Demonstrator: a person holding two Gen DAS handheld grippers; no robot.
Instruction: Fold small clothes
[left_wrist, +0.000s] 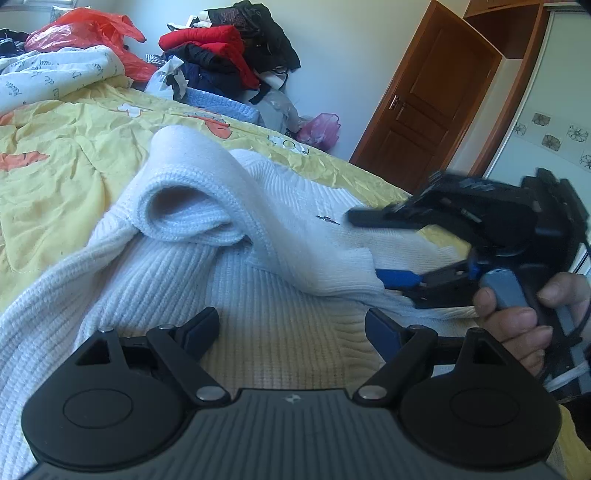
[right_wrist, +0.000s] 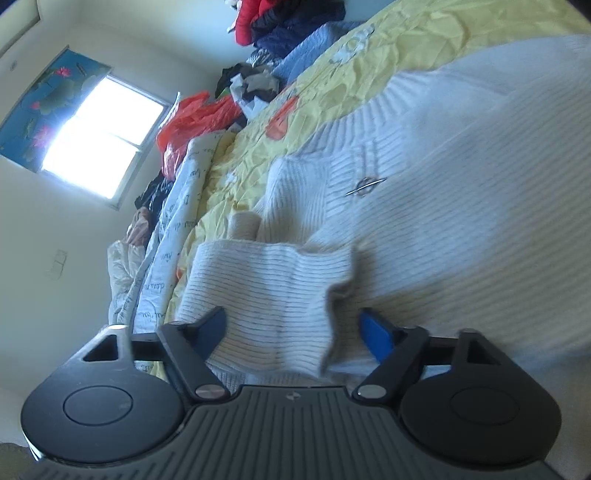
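The left gripper (left_wrist: 291, 328) hovers low over the white knit sweater (left_wrist: 229, 266), its jaws standing wide apart with only ribbed fabric below them and nothing pinched. The right gripper (left_wrist: 369, 247), held in a hand (left_wrist: 517, 325) at the right edge of the left wrist view, straddles a sweater edge (right_wrist: 280, 295); whether its pads already press on the knit cannot be told, since both views are smeared by motion there. The sweater lies across a yellow quilt (left_wrist: 66, 155) on the bed, close under both tools.

As a judgement, the fold is only partly made: one piece is turned over into a loose roll (left_wrist: 192, 206) (a sleeve or the collar, hard to say which), while the body looks unflattened and the final folds seem still to come. A pile of clothes (left_wrist: 229, 51) beyond suggests more work waits.

The sweater's near end is hidden behind the gripper bodies, and its full outline runs out of both views.
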